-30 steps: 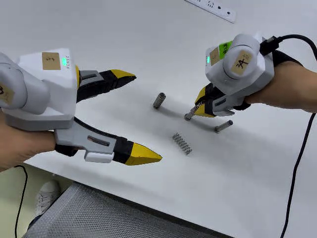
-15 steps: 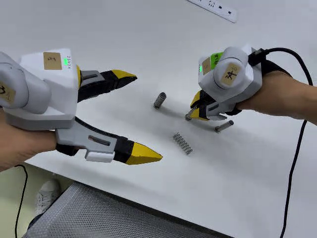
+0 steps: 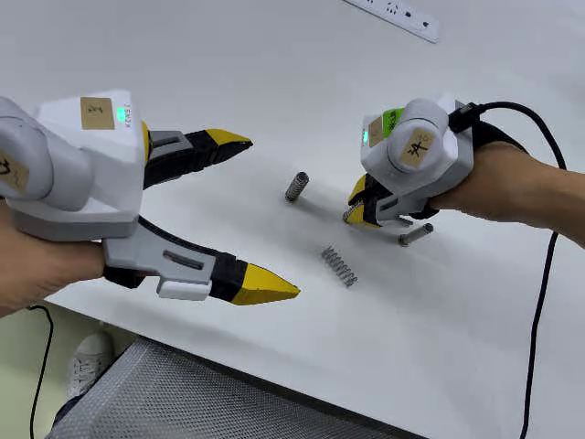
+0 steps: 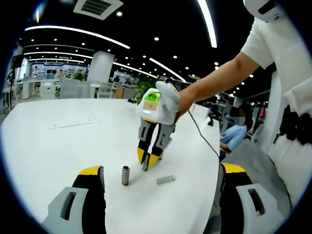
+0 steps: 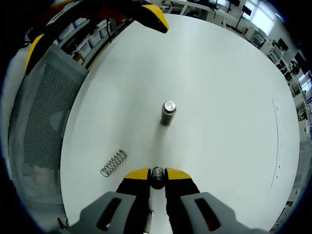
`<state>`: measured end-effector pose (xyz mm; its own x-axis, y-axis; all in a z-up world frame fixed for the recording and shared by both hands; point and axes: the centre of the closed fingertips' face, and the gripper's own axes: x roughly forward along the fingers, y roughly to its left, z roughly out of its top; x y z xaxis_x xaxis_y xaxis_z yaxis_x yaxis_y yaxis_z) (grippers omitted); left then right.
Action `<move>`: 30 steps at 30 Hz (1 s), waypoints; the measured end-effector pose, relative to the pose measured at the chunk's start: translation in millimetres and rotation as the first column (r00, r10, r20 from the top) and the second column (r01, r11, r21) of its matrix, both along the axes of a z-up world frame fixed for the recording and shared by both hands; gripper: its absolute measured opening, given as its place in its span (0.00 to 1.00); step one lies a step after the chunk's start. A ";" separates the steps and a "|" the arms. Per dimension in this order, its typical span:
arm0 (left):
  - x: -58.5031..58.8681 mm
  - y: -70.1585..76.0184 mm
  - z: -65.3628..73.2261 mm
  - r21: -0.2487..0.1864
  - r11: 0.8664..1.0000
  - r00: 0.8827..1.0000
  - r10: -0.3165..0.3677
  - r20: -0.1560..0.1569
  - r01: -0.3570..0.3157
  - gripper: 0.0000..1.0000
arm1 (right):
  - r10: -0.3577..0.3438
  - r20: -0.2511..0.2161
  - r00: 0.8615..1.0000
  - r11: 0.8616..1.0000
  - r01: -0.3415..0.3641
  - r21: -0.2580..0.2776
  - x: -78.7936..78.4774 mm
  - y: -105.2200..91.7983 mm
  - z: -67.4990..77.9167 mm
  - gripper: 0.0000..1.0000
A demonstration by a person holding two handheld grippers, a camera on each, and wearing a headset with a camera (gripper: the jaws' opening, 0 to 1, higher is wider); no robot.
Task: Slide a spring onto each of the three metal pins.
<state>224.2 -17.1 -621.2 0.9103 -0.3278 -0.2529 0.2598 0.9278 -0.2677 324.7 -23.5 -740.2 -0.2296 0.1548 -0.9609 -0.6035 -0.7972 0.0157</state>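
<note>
Step in hand, as judged: a pin (image 5: 157, 174), seemingly already sleeved with a spring, is to be stood upright on the desk (image 3: 475, 347). It is best lowered square to the surface and released only once steady, so that the loose spring (image 3: 337, 265) nearby and the bare pin (image 3: 414, 235) lying just beside are not knocked. The sleeved pin (image 3: 295, 186) standing farther off is to be kept clear. The left tongs (image 3: 249, 213), nearest, are held wide apart, and nothing is gripped or touched. The right tongs (image 3: 359, 207), farther, are clamped on the pin, with the tips low at the desk.
</note>
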 end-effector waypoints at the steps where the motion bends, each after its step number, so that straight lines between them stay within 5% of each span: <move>1: 0.0 0.1 -0.1 0.001 1.000 1.000 0.000 0.000 0.000 0.99 | 0.001 0.000 1.000 1.000 -0.001 0.000 -0.3 -0.2 0.1 0.12; 21: -2.1 -2.8 3.3 0.009 1.000 1.000 -0.006 -0.005 0.006 0.98 | -0.020 -0.013 1.000 1.000 0.020 0.015 1.6 -2.5 4.8 0.21; 25: -2.4 -4.0 5.1 0.017 1.000 1.000 -0.011 -0.007 0.011 0.99 | -0.039 -0.026 0.999 0.998 0.040 0.041 4.0 -3.2 16.0 0.24; 30: -3.2 -4.0 6.4 0.031 0.999 1.000 -0.018 -0.014 0.018 0.99 | -0.108 -0.098 0.989 0.989 0.117 0.090 2.7 -3.0 41.4 0.31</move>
<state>221.0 -21.2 -614.8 0.9008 -0.3357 -0.2755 0.2728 0.9310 -0.2426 327.4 -26.5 -698.8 -0.2931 0.2745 -0.9158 -0.6892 -0.7246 0.0035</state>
